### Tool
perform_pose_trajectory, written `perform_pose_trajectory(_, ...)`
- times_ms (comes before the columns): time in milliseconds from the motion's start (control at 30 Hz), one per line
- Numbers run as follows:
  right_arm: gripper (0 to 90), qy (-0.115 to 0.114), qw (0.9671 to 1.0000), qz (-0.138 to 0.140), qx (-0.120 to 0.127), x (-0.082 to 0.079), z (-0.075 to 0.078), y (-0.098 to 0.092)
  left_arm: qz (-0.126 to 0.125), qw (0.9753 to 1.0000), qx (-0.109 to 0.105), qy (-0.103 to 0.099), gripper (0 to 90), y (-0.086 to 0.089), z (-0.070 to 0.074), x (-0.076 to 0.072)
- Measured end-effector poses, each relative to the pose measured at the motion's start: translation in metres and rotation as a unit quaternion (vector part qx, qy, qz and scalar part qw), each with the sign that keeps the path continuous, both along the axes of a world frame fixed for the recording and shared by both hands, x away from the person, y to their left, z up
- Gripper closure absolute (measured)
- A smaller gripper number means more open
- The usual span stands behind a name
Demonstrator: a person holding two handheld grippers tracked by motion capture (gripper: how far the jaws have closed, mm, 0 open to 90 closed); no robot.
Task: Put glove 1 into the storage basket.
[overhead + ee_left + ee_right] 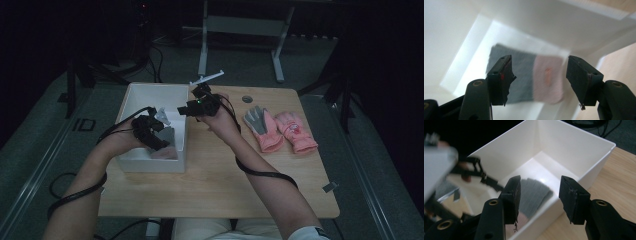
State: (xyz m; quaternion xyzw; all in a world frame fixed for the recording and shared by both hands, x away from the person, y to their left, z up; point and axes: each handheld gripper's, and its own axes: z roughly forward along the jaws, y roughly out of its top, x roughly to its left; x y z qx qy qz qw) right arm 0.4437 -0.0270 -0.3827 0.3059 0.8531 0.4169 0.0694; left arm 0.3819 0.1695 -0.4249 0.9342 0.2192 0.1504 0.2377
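A white box (150, 88) stands on the left of the wooden table (220, 185). Inside it lies a grey and pink glove (168, 145), flat on the bottom (524, 82), its grey fingers showing in the right gripper view (534, 195). My left gripper (159, 140) hovers inside the box just above that glove, jaws open (539, 65) and empty. At the box's right rim my right gripper (186, 110) is open (540, 183), holding nothing, looking down into the box (574, 147). Two more gloves lie on the table to the right, one palm-up grey and pink (260, 127), one pink (296, 131).
A round cable hole (247, 98) sits near the table's far edge. A small grey clip (329, 187) lies at the right front. Another desk's metal frame (240, 30) stands behind. Cables trail from both forearms.
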Motion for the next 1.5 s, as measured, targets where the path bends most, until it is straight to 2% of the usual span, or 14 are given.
perform_pose_trajectory(233, 51.4, -0.008, 1.0, -0.001, 0.001, -0.015, -0.007, -0.035, -0.016, 0.9995, -0.022, -0.013, 39.5, -0.022, 0.014, -0.008)
perform_pose_trajectory(333, 51.8, -0.009, 0.9999, -0.008, 0.002, -0.015, -0.009, -0.051, -0.023, 0.9986, -0.046, -0.008, 39.9, -0.033, 0.018, -0.009)
perform_pose_trajectory(467, 51.7, -0.025, 0.9996, -0.007, 0.003, -0.02, -0.01, -0.071, -0.033, 0.9957, -0.087, 0.002, 39.9, -0.051, 0.024, -0.01)
perform_pose_trajectory(600, 51.7, -0.033, 0.9994, -0.014, 0.003, -0.022, -0.012, -0.092, -0.036, 0.9971, -0.067, -0.01, 40.7, -0.073, 0.025, -0.011)
perform_pose_trajectory(700, 51.9, -0.037, 0.999, -0.023, 0.003, -0.023, -0.012, -0.107, -0.034, 0.997, -0.069, -0.011, 40.9, -0.087, 0.026, -0.016)
perform_pose_trajectory(767, 51.9, -0.043, 0.9987, -0.026, -0.002, -0.025, -0.013, -0.118, -0.03, 0.996, -0.084, -0.006, 41.0, -0.094, 0.027, -0.019)
perform_pose_trajectory(867, 55.0, -0.065, 0.9972, -0.036, -0.005, -0.028, -0.015, -0.135, -0.025, 0.9921, -0.122, 0.012, 41.5, -0.102, 0.027, -0.022)
perform_pose_trajectory(900, 55.6, -0.066, 0.997, -0.04, -0.001, -0.03, -0.015, -0.141, -0.02, 0.9915, -0.128, 0.014, 42.3, -0.106, 0.026, -0.023)
perform_pose_trajectory(967, 55.7, -0.074, 0.9964, -0.042, 0.003, -0.032, -0.015, -0.152, -0.009, 0.9933, -0.115, 0.007, 42.3, -0.115, 0.022, -0.026)
perform_pose_trajectory(1133, 55.8, -0.101, 0.9939, -0.044, -0.008, -0.04, -0.016, -0.177, 0.011, 0.9938, -0.111, -0.002, 40.2, -0.132, 0.009, -0.033)
perform_pose_trajectory(1200, 56.0, -0.099, 0.9936, -0.054, -0.01, -0.04, -0.018, -0.189, 0.006, 0.9938, -0.111, -0.002, 40.1, -0.137, 0.002, -0.036)
perform_pose_trajectory(1333, 56.5, -0.097, 0.9922, -0.075, -0.023, -0.041, -0.024, -0.209, 0.006, 0.9948, -0.098, -0.03, 39.6, -0.146, -0.013, -0.047)
perform_pose_trajectory(1400, 56.5, -0.096, 0.9914, -0.083, -0.031, -0.041, -0.028, -0.216, 0.008, 0.9948, -0.095, -0.036, 35.9, -0.149, -0.02, -0.052)
perform_pose_trajectory(1500, 56.6, -0.092, 0.9911, -0.089, -0.036, -0.042, -0.035, -0.227, 0.007, 0.9944, -0.102, -0.025, 21.8, -0.154, -0.032, -0.058)
